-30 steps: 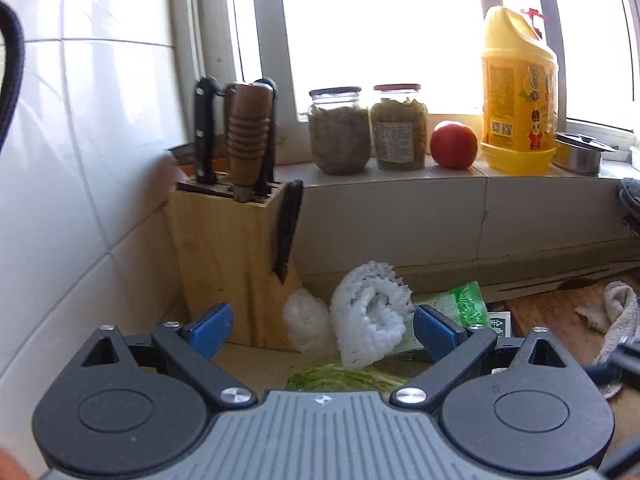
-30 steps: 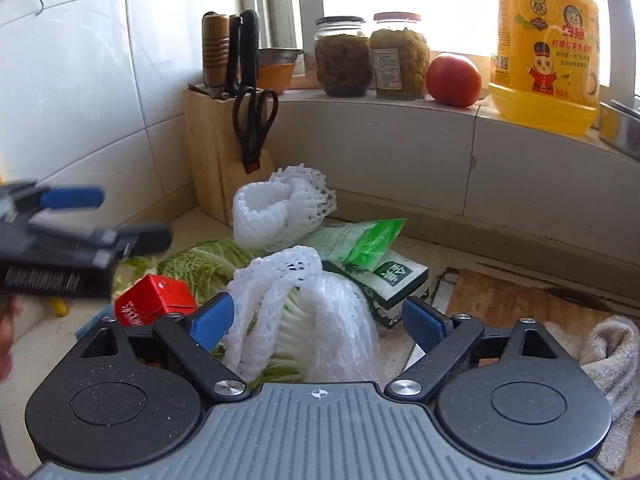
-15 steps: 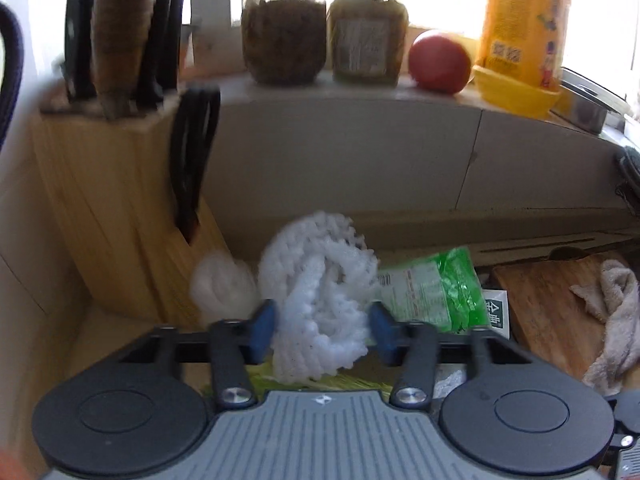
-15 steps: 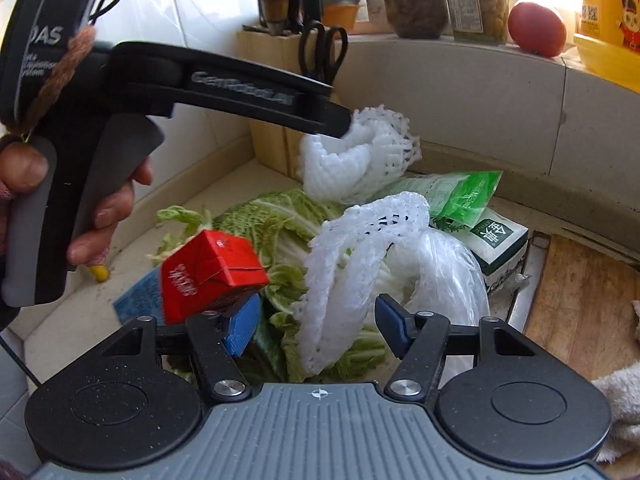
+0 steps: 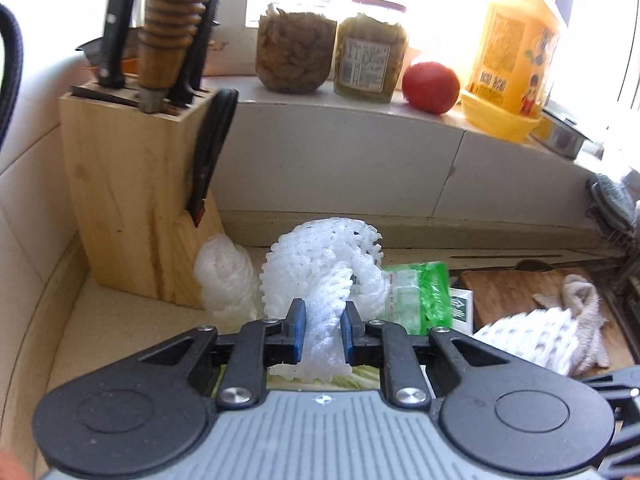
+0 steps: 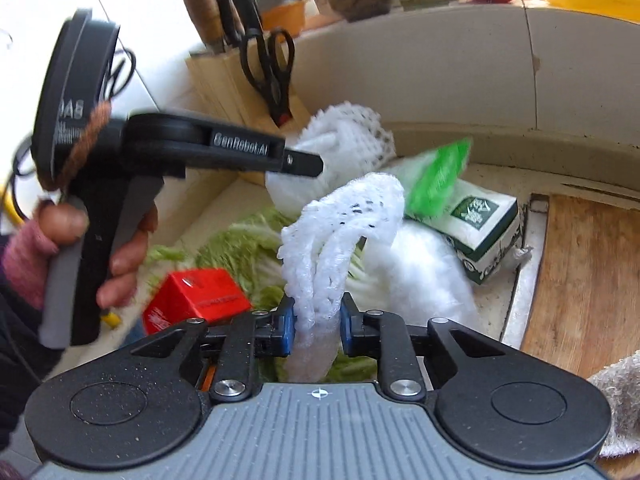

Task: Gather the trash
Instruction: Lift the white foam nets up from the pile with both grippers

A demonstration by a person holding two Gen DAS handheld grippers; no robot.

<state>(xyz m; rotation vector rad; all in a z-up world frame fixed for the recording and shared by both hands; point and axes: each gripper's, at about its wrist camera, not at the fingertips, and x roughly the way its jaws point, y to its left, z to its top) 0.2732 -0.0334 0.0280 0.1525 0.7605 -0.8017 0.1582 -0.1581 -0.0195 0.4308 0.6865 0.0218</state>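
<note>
A: Kitchen counter, corner by knife block. Status?

B: My left gripper has just closed and pinches a foam fruit net beside the block. My right gripper has likewise just closed, pinching a second foam net over the cabbage.

A: Step?

B: Pickup, I judge. Next: lift both clear without snagging; red carton and green wrapper remain.
</note>
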